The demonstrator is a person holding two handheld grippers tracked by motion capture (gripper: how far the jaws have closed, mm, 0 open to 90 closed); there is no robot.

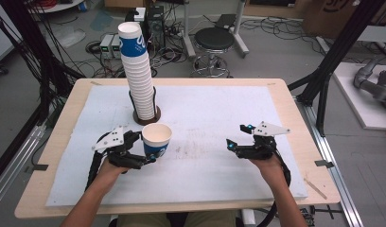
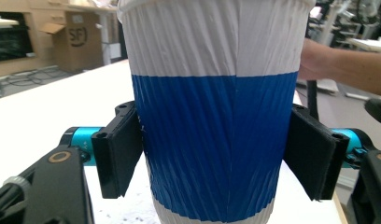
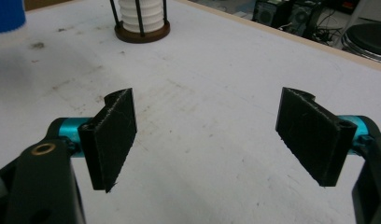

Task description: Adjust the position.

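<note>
A white paper cup with a blue band [image 1: 156, 140] [image 2: 216, 116] stands upright just above the white mat, near the front left. My left gripper [image 1: 144, 149] [image 2: 216, 154] is shut on it, a black pad [image 2: 121, 149] pressing on each side of the blue band. Behind it a tall stack of matching cups [image 1: 138, 71] rises from a wire holder with a round brown base [image 1: 146, 118] [image 3: 142, 29]. My right gripper [image 1: 236, 135] [image 3: 209, 133] hovers low over the mat at the right, open, with nothing between its pads. The held cup's blue band [image 3: 6, 14] appears at the top left corner of the right gripper view.
A white foam mat [image 1: 205, 109] covers most of the wooden table [image 1: 288, 109]. Beyond the far edge stand a black stool [image 1: 214, 40], small equipment boxes [image 1: 110, 45] and loose cables on the floor. Black frame posts [image 1: 333, 61] flank the table.
</note>
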